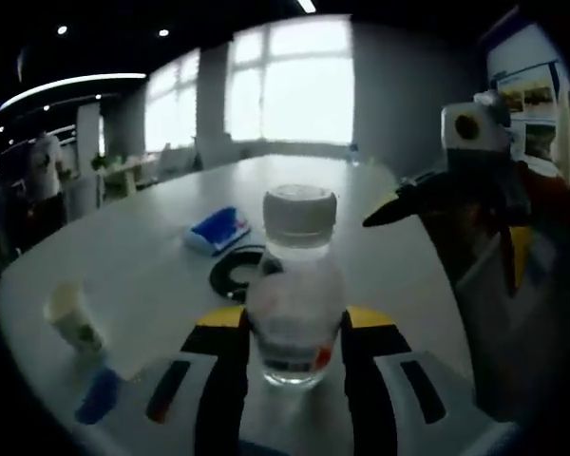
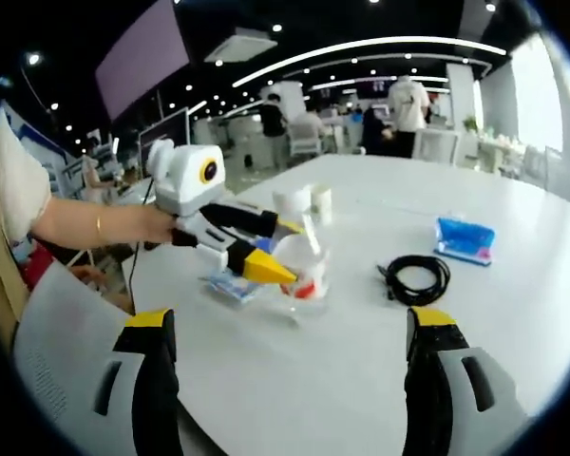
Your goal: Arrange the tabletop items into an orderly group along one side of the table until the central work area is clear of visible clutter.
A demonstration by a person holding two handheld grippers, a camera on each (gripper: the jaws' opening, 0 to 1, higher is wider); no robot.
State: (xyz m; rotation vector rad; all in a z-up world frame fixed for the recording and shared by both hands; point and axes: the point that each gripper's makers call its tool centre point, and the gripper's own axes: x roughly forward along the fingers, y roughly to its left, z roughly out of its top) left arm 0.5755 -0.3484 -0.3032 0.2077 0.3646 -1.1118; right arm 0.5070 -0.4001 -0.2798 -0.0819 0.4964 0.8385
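The bottle (image 1: 295, 290) is clasped between the jaws of the left gripper (image 1: 294, 380), low on its clear body, with the white cap (image 1: 300, 211) standing upright above. In the right gripper view the same bottle (image 2: 302, 266) is seen gripped from the side, at or just above the table (image 2: 513, 313); whether it is lifted cannot be told. The right gripper (image 2: 290, 380) is spread wide with nothing between its jaws.

The step in hand is judged to be the carrying of the bottle to one side of the table. It is best kept upright and moved low. Since the hold is near the base, the top may sway, so a slow, level move is called for. It should be set down flat before the jaws are released, close to the other things but not against them.

Other things are scattered around. A coiled black cable (image 1: 236, 271) lies just beyond the bottle, and a blue pack (image 1: 216, 230) is near it, farther on. A small cup (image 1: 73, 316) stands well to the left, with a blue object (image 1: 99, 394) beside it nearer the camera. The cable is the likeliest snag if the bottle is pushed forward. The free right gripper could be used for the pack (image 2: 464, 238) or the cable (image 2: 415, 278).
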